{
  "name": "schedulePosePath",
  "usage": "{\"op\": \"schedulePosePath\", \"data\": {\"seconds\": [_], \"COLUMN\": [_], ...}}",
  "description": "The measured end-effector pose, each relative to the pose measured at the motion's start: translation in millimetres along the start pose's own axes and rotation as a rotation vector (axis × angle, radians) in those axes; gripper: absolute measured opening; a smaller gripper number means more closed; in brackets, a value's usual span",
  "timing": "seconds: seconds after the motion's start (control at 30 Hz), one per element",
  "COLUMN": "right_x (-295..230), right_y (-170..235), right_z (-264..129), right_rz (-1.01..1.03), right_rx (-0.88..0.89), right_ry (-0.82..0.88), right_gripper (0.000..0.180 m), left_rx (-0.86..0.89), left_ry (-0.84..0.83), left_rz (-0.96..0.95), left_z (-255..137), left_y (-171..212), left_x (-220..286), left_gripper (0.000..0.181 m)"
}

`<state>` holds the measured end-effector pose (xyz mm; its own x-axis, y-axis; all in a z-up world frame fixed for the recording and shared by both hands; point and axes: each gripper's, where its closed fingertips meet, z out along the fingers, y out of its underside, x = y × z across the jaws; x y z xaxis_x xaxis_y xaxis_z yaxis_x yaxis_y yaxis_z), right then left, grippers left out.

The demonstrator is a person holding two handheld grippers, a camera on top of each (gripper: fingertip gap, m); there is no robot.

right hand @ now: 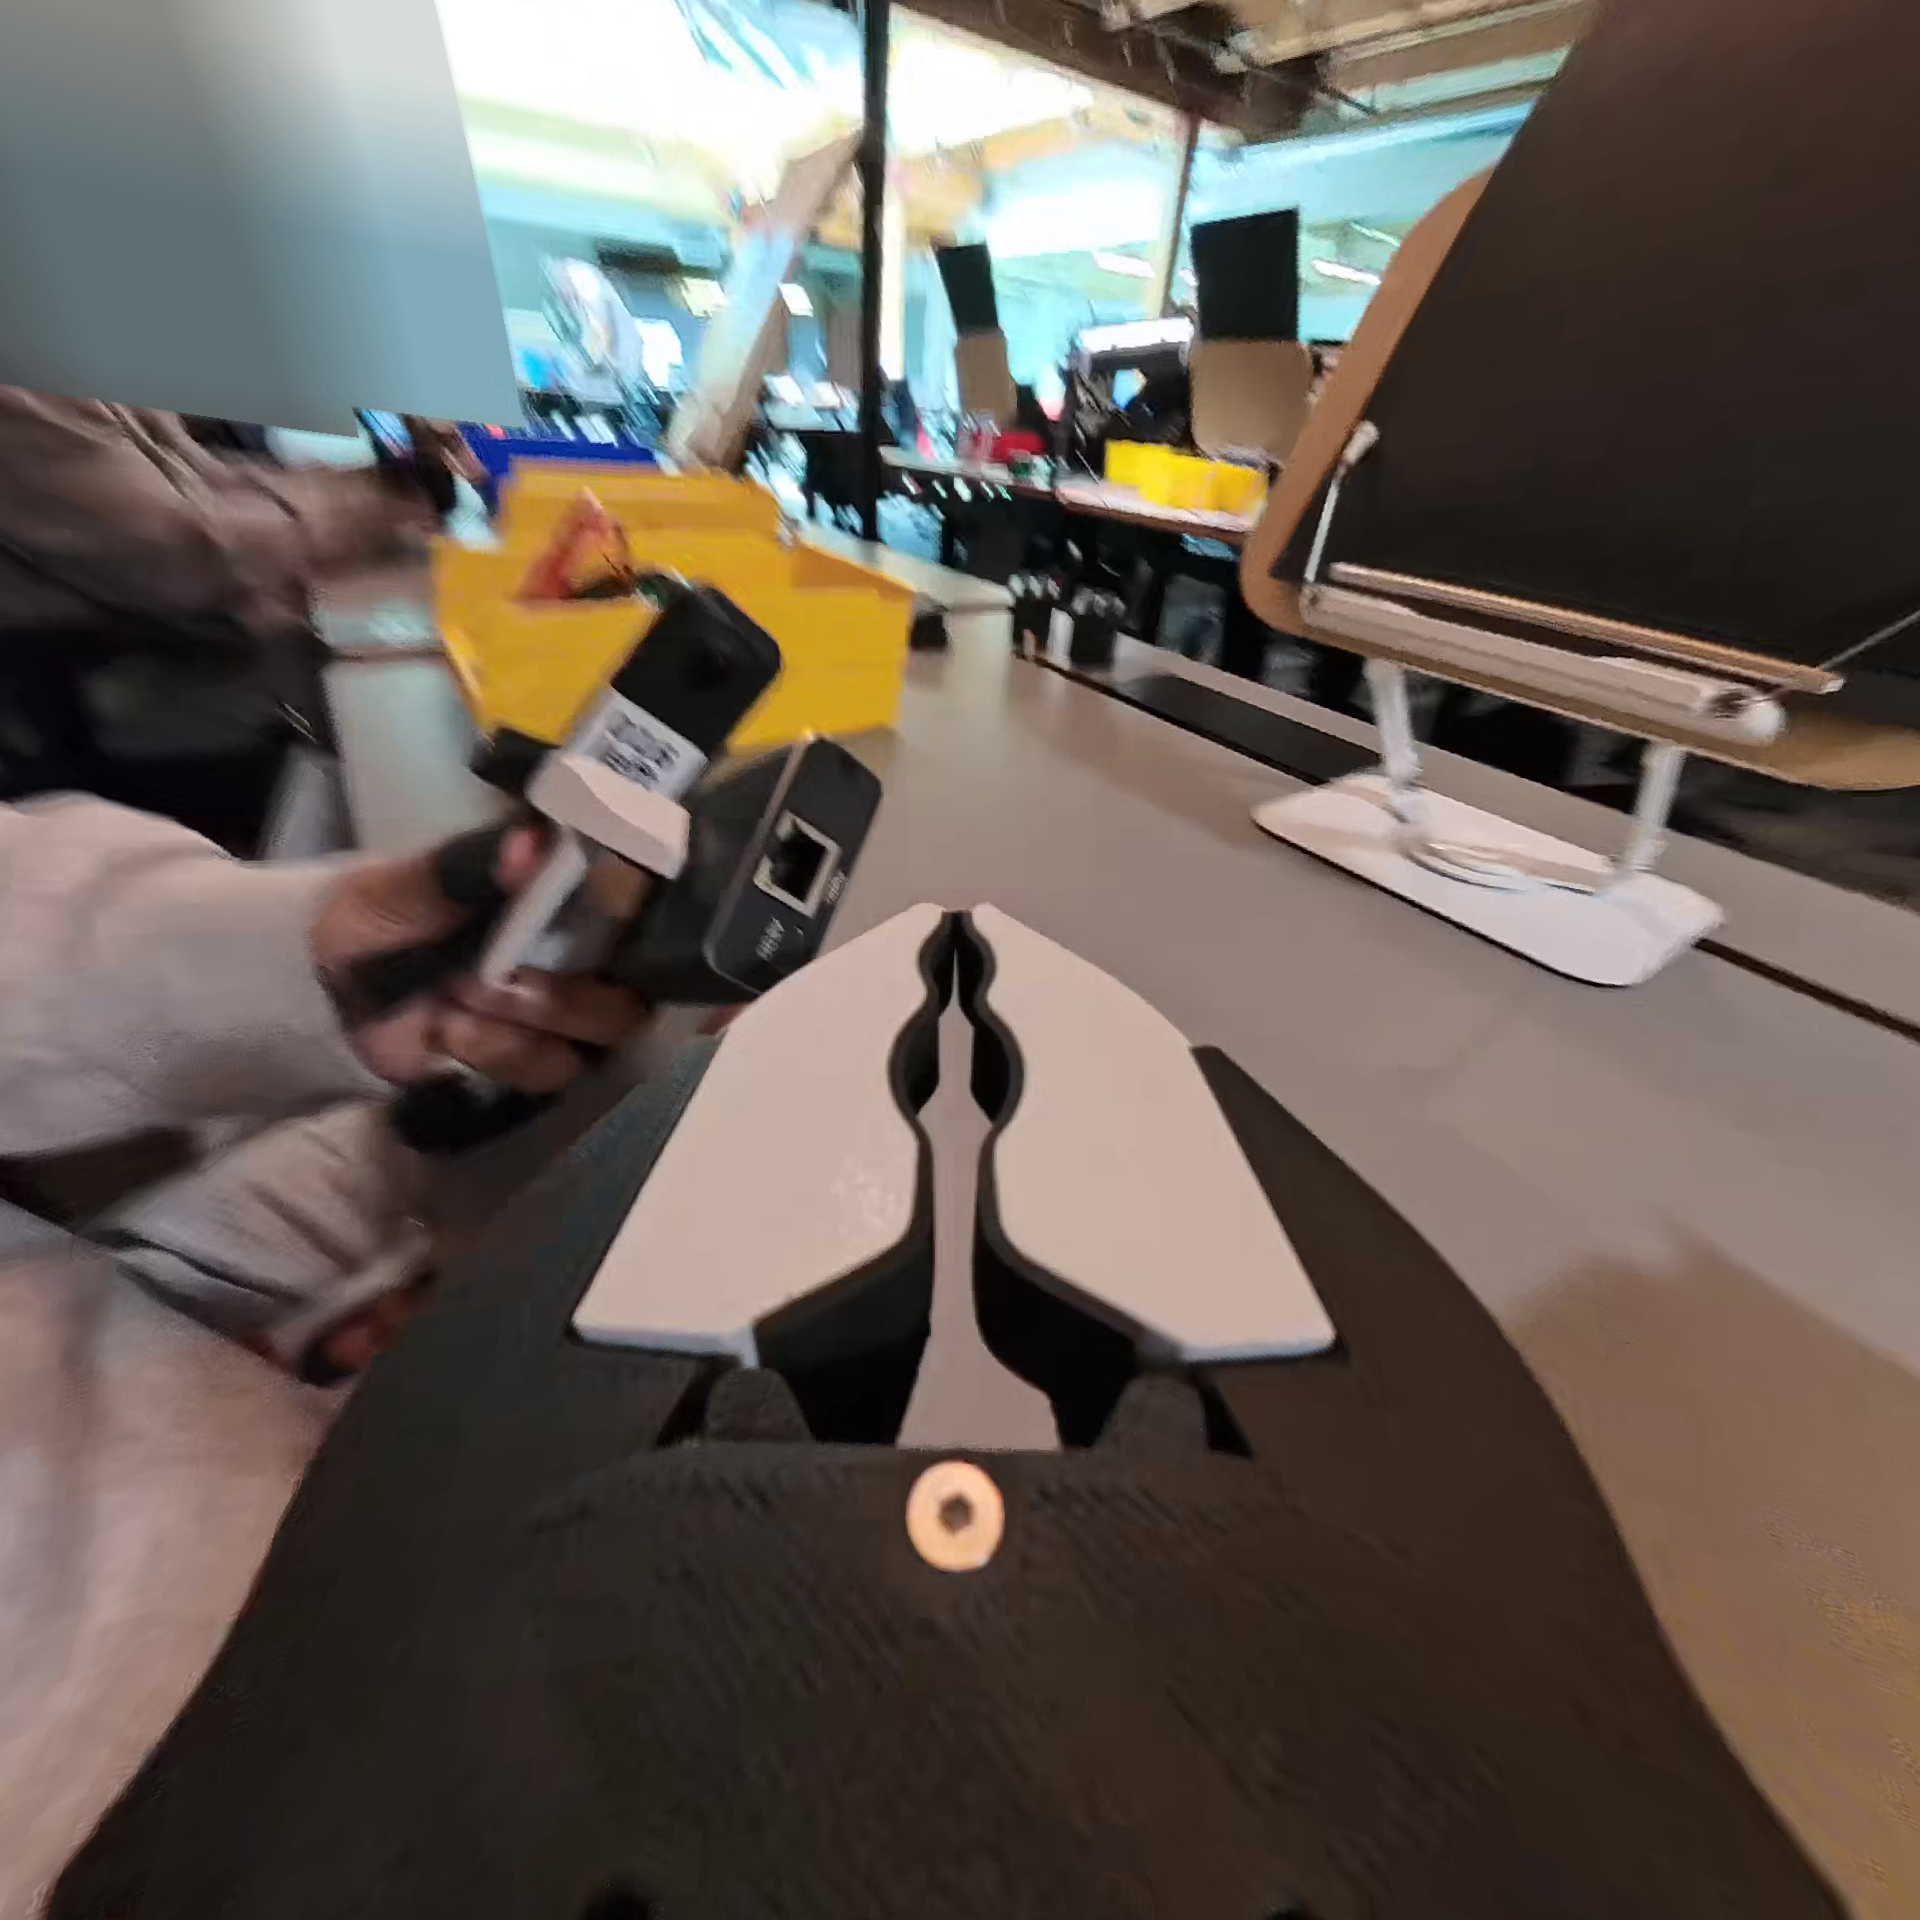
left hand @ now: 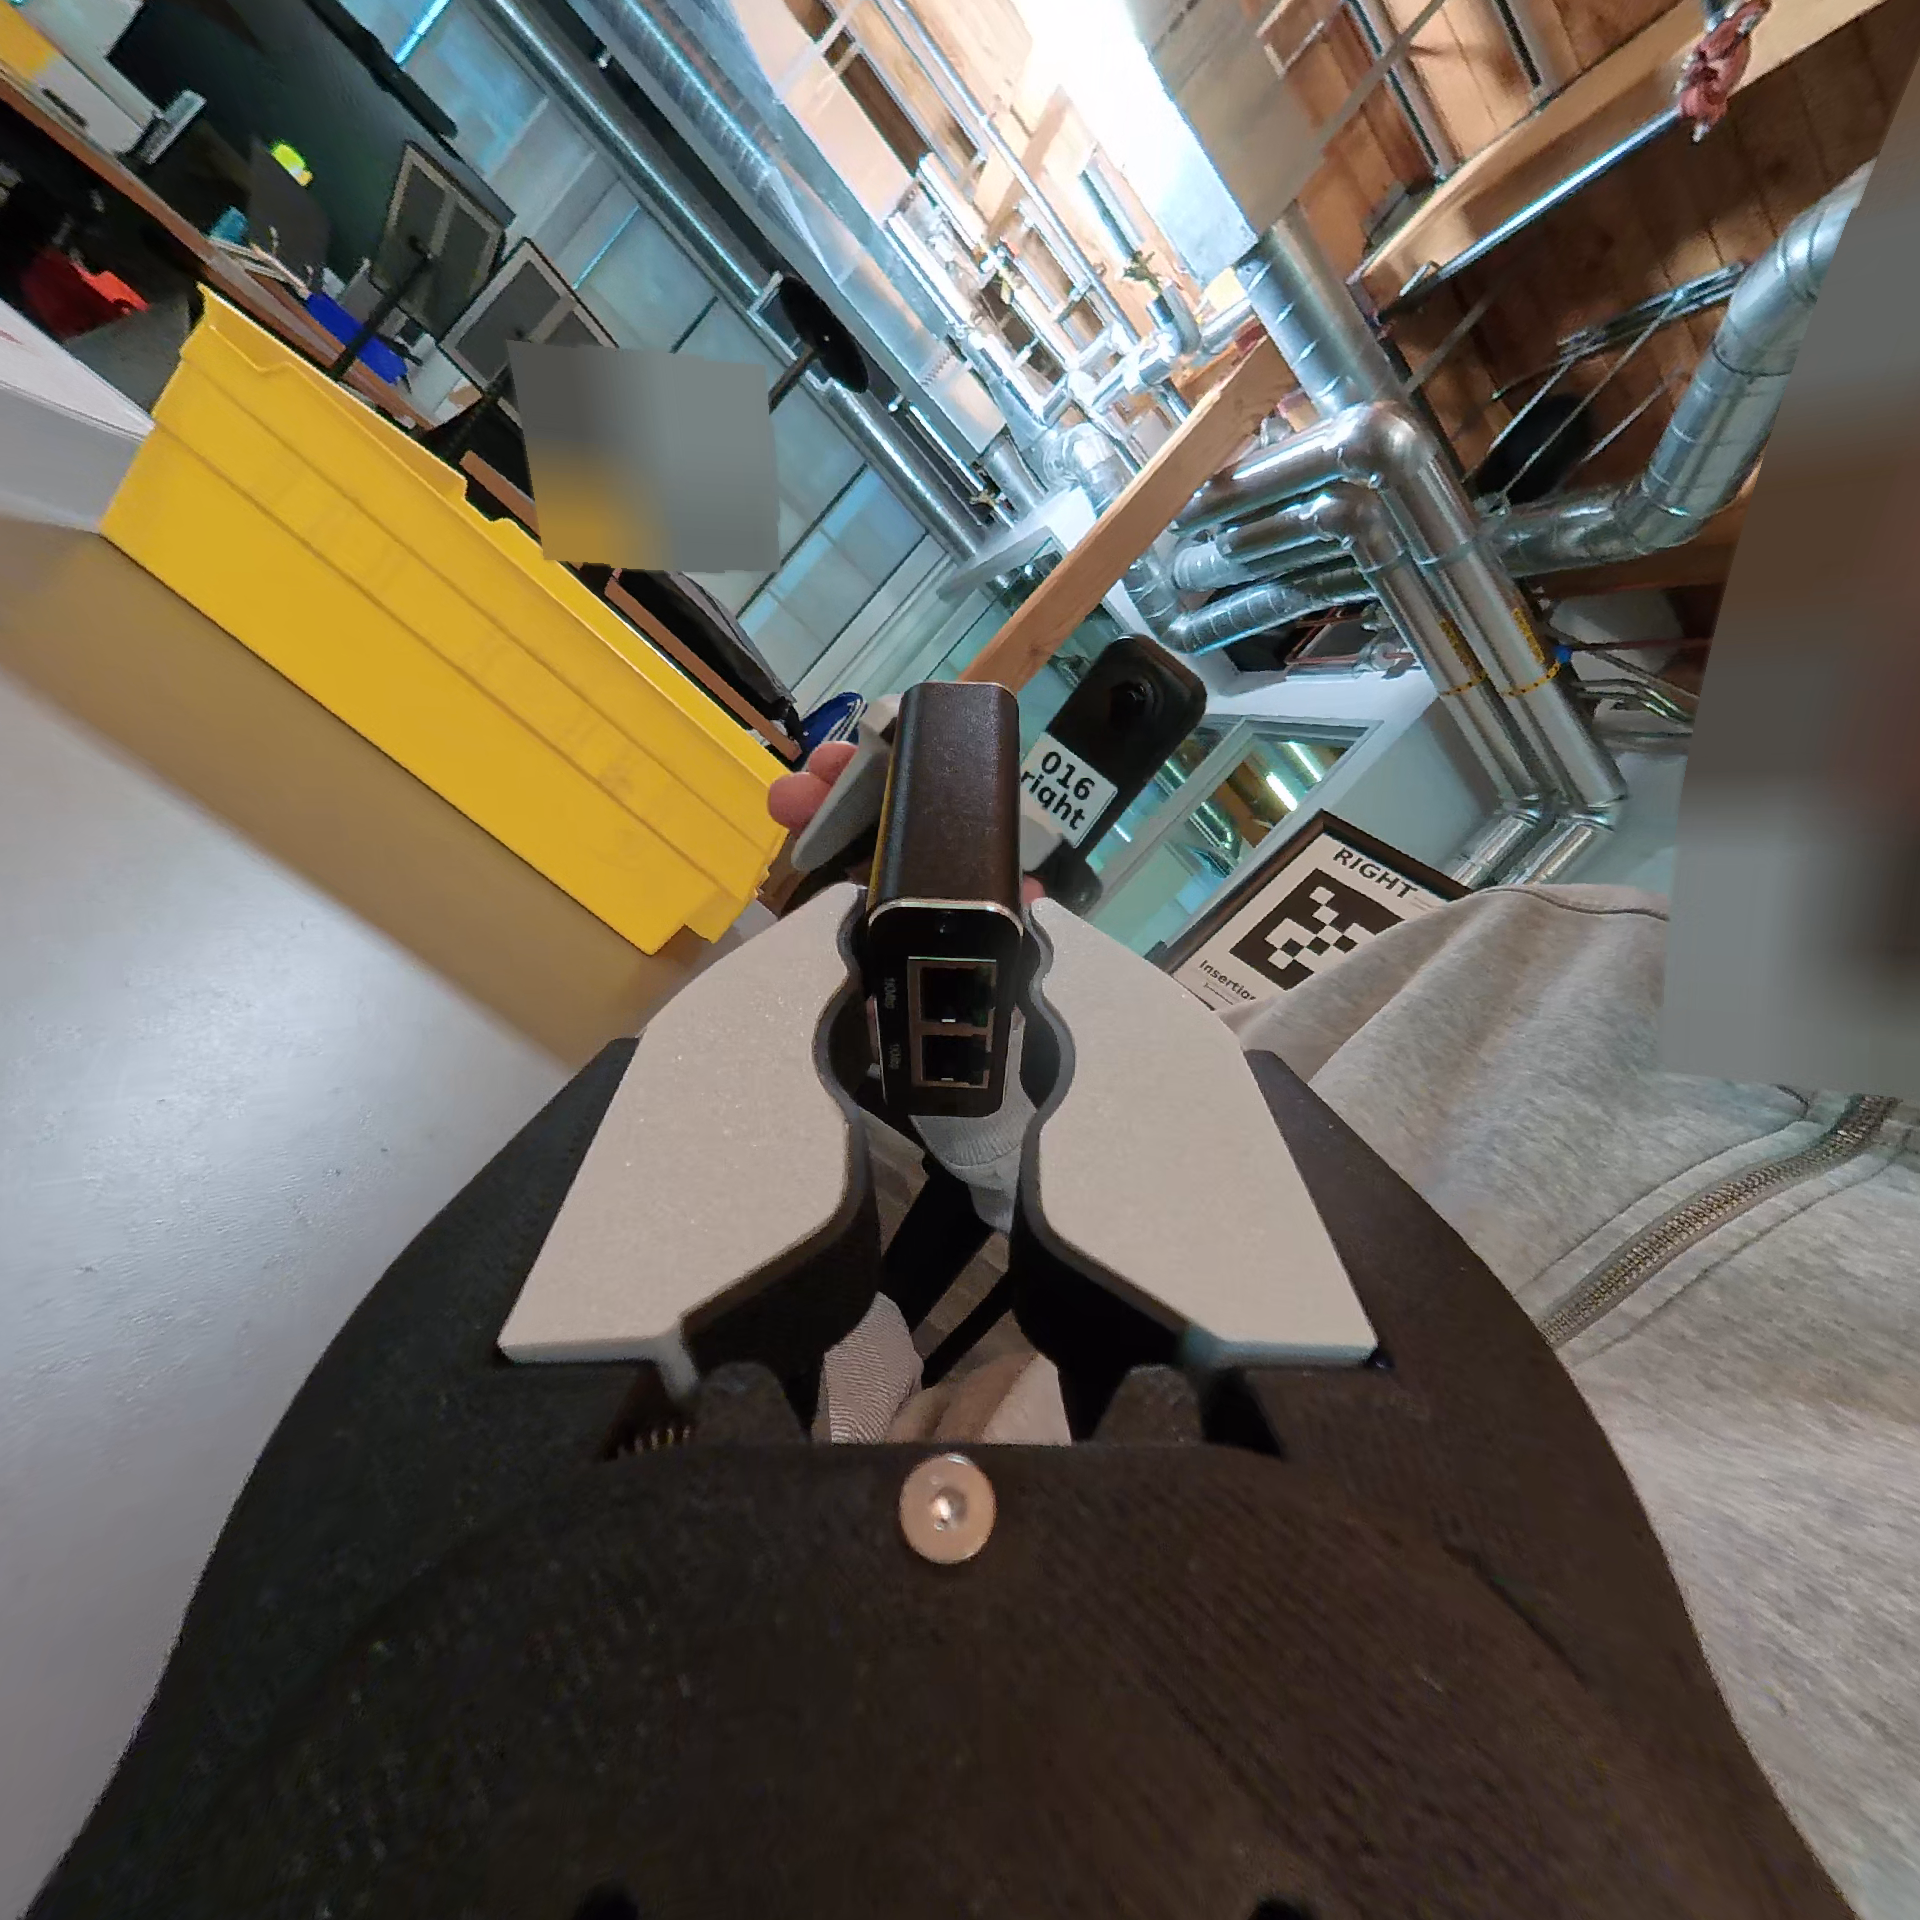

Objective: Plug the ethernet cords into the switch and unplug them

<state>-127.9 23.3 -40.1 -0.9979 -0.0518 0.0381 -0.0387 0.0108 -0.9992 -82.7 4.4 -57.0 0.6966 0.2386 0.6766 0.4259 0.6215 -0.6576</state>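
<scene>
My left gripper (left hand: 940, 935) is shut on the black switch (left hand: 945, 800) and holds it in the air above the table. The switch's near end, with two empty ports (left hand: 954, 1023), faces the left camera. In the right wrist view the switch (right hand: 774, 883) is at the left, held by the left gripper's white finger (right hand: 613, 805), with one empty port facing me. My right gripper (right hand: 961, 920) is shut and empty, just right of the switch. Its black camera (left hand: 1127, 707) shows behind the switch. No ethernet cord shows in either view.
Yellow bins (left hand: 416, 623) (right hand: 821, 634) stand on the grey table (right hand: 1299, 1091) beyond the switch. A dark board on a white stand (right hand: 1507, 862) is at the right. A framed marker sign (left hand: 1320, 925) and a person's grey sleeve (left hand: 1558, 1299) are close by.
</scene>
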Motion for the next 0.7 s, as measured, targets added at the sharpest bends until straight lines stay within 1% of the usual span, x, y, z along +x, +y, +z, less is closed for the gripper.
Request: {"op": "schedulePosePath", "data": {"seconds": [0.07, 0.13, 0.23, 0.3, 0.33, 0.4, 0.43, 0.47, 0.57, 0.6, 0.67, 0.7], "right_x": [-5.8, -12.8, -22.8, -28.7, -31.2, -36.7, -38.2, -38.8, -42.3, -43.7, -47.5, -47.8], "right_y": [-2.9, 4.3, 7.3, 12.9, 17.3, 25.1, 26.8, 26.9, 22.4, 22.3, 27.9, 29.4], "right_z": [0.0, 5.6, 11.6, 14.9, 16.5, 18.7, 19.2, 19.1, 17.5, 17.4, 18.4, 18.3], "right_rz": [0.063, 0.126, 0.309, 0.405, 0.421, 0.408, 0.399, 0.401, 0.444, 0.456, 0.424, 0.396], "right_rx": [0.014, -0.024, -0.007, -0.026, -0.048, -0.097, -0.106, -0.106, -0.09, -0.095, -0.134, -0.143], "right_ry": [-0.054, -0.1, -0.188, -0.245, -0.26, -0.282, -0.284, -0.288, -0.336, -0.349, -0.355, -0.353], "right_gripper": [0.016, 0.034, 0.042, 0.047, 0.048, 0.044, 0.033, 0.028, 0.026, 0.026, 0.026, 0.025], "left_rx": [0.003, -0.002, -0.021, -0.042, -0.051, -0.075, -0.084, -0.083, -0.088, -0.092, -0.077, -0.055], "left_ry": [-0.012, -0.029, -0.06, -0.081, -0.088, -0.088, -0.092, -0.09, -0.046, -0.032, -0.032, -0.042], "left_rz": [0.006, 0.014, 0.036, 0.06, 0.073, 0.092, 0.109, 0.126, 0.169, 0.17, 0.19, 0.184], "left_z": [-0.4, -0.6, -0.5, 1.1, 2.0, 4.4, 5.1, 5.1, 5.4, 6.9, 11.9, 13.6], "left_y": [-0.4, 0.5, 2.8, 6.0, 7.5, 11.5, 13.1, 12.9, 12.3, 13.1, 14.2, 11.0], "left_x": [-1.6, -3.9, -7.4, -8.9, -9.2, -8.1, -8.0, -6.9, 1.6, 4.6, 8.9, 10.5], "left_gripper": [0.025, 0.025, 0.025, 0.025, 0.025, 0.025, 0.025, 0.025, 0.025, 0.032, 0.056, 0.062]}}
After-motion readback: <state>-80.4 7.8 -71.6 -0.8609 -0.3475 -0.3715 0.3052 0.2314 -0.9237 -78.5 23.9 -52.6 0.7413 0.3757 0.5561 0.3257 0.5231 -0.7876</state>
